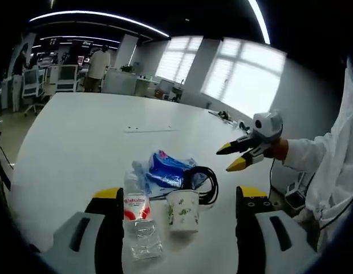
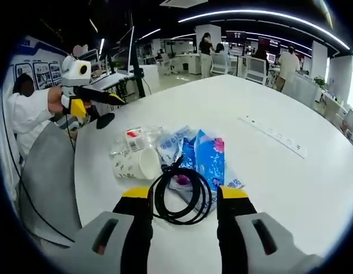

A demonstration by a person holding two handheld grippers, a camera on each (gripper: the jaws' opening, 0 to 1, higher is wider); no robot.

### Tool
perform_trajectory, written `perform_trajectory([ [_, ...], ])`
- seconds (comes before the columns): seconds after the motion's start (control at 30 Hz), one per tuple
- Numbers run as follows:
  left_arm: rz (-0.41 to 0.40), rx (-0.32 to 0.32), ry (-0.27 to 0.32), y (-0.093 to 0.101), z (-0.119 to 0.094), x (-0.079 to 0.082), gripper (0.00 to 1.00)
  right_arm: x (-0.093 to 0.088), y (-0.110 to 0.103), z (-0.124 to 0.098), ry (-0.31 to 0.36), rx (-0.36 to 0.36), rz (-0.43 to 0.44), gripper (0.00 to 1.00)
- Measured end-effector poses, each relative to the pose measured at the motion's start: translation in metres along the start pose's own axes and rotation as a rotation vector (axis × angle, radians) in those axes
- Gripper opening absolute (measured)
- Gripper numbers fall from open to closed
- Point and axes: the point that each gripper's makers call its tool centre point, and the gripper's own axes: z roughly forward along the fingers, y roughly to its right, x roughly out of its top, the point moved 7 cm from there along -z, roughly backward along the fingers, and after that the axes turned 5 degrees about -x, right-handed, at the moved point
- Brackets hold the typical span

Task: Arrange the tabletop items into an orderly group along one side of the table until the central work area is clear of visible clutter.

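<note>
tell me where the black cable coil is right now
In the right gripper view the black cable coil lies on the white table just ahead of that gripper's open jaws, overlapping the blue packet, with the paper cup to its left.

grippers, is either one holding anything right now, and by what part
Nothing is held. The left gripper and right gripper both stand open, jaws apart with nothing clamped between them.
</note>
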Motion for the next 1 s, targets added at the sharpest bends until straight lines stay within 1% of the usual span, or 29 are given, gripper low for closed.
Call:
perform_trajectory([
  [0.47, -0.014, -0.012, -0.001, -0.007, 0.008, 0.000, 0.82, -0.005, 0.008, 0.020, -0.040, 0.009, 0.010, 0.42],
  [1.0, -0.029, -0.017, -0.001, -0.013, 0.013, -0.003, 0.81, -0.014, 0.014, 0.037, -0.092, 0.022, 0.027, 0.41],
])
